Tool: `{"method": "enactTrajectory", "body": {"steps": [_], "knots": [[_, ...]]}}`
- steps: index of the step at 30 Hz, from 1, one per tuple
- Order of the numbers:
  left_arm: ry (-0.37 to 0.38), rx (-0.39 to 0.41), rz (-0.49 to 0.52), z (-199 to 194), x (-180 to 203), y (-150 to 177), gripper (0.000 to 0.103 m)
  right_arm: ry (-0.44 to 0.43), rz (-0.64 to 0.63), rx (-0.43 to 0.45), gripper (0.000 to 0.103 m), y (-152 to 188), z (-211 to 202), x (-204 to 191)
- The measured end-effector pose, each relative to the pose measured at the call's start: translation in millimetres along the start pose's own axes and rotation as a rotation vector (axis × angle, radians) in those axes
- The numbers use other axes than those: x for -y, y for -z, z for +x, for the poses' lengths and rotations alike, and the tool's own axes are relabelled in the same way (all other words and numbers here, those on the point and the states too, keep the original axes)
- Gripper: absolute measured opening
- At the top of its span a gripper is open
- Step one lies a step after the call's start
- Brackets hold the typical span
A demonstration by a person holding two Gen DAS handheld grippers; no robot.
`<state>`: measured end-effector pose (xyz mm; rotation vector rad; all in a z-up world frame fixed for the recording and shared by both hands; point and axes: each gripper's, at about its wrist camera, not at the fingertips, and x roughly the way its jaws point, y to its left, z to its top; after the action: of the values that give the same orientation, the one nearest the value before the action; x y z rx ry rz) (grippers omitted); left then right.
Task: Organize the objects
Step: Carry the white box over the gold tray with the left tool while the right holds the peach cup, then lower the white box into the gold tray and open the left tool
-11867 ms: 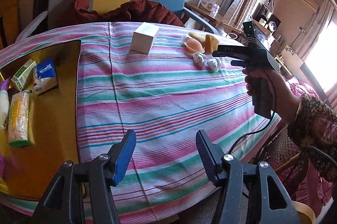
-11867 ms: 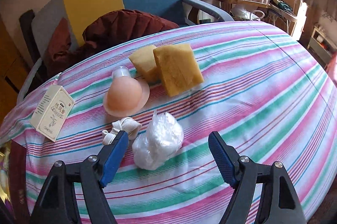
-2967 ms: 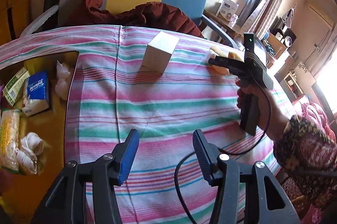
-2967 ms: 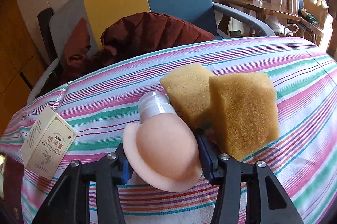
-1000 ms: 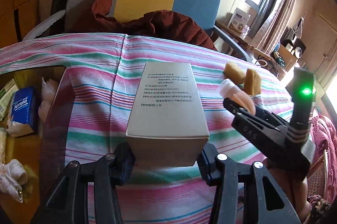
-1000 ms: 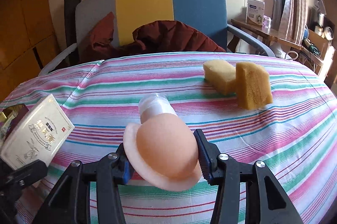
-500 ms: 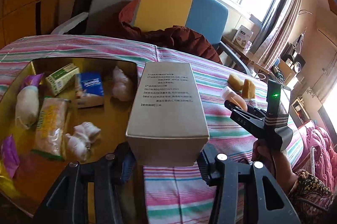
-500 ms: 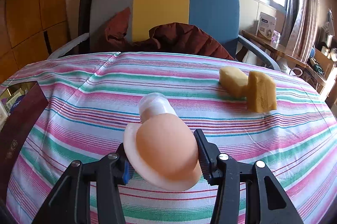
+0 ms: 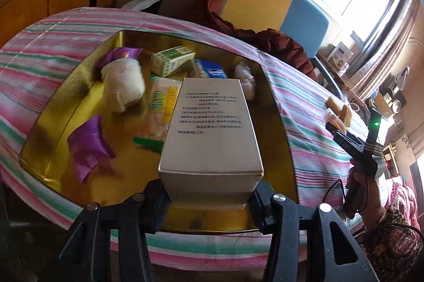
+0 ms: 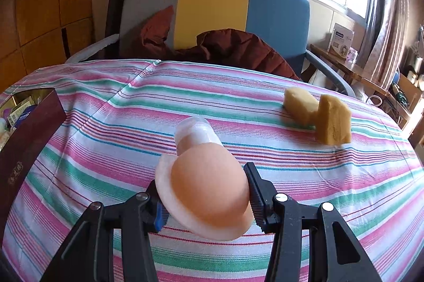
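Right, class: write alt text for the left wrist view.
The left hand-held gripper holds a white carton above a gold-lined box of packets. Far right, the right hand-held gripper grips a peach object over a striped tablecloth.

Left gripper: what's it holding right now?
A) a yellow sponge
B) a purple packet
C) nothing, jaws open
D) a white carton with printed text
D: the left gripper is shut on the white carton, held above the gold-lined box where the other items lie.
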<state>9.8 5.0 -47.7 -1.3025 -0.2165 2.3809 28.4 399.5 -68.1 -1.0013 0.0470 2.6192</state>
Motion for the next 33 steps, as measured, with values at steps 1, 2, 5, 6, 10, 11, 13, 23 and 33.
{"method": "enactTrajectory", "body": {"steps": [1, 2, 5, 6, 10, 11, 13, 23, 33], "knots": [[-0.003, -0.017, -0.009, 1.2, -4.2, 0.8, 0.051, -0.001, 0.006, -0.002, 0.050, 0.1, 0.2, 1.0], [0.000, -0.029, -0.022, 2.4, -8.3, 1.7, 0.051, -0.001, 0.011, -0.003, 0.050, 0.3, 0.3, 1.9], [-0.021, -0.047, -0.009, 1.8, -11.8, 1.3, 0.051, 0.000, 0.027, -0.006, 0.050, 0.6, 0.6, 5.2], [-0.014, -0.053, -0.019, 1.2, -15.3, 1.2, 0.051, 0.001, 0.030, -0.006, 0.050, 0.9, 0.2, 5.8], [-0.049, -0.047, -0.023, -4.0, -27.2, 0.6, 0.051, 0.004, 0.029, -0.003, 0.051, 0.9, -0.6, 4.6], [-0.061, -0.043, -0.030, -5.6, -31.0, -0.2, 0.051, 0.004, 0.025, -0.003, 0.050, 0.9, -0.5, 3.9], [-0.079, -0.033, -0.059, -8.2, -42.2, -2.7, 0.051, 0.006, 0.016, -0.004, 0.050, 0.8, -0.1, 2.0], [-0.146, 0.002, -0.124, -14.5, -59.2, -5.5, 0.051, 0.008, -0.008, -0.005, 0.051, 1.7, 0.7, -2.2], [-0.100, -0.059, 0.038, 6.0, -19.2, -2.7, 0.051, 0.007, -0.003, 0.002, 0.051, 2.1, -1.3, -2.4]]}}
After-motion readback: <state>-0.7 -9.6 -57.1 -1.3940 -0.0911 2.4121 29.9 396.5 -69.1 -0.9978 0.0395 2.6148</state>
